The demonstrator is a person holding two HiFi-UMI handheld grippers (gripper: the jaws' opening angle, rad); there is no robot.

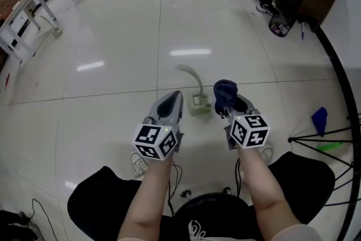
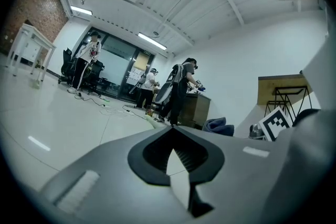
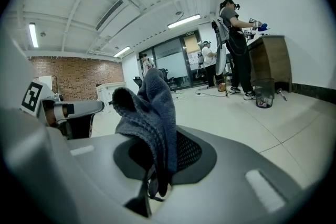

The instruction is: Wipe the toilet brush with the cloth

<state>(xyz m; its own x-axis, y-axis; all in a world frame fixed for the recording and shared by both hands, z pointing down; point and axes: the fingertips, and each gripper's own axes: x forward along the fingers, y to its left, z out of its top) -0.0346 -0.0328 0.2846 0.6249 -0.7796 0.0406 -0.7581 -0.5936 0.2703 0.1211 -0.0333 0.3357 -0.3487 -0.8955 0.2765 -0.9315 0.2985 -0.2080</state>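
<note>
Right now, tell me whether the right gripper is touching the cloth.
Touching. The right gripper is shut on the cloth: the right gripper view shows the dark fabric pinched between the jaws, with its folds standing up above them.

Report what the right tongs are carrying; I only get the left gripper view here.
Observer: The right gripper is shut on a dark blue cloth, which bunches up above the tongs.
Operator: Find me the toilet brush.
Observer: The toilet brush stands upright in its holder on the floor, between the left gripper and the right one.
Operator: Say whether the cloth is on it.
Observer: Not as far as the head view shows; the cloth sits just right of the handle, with a strip of floor showing between them.
</note>
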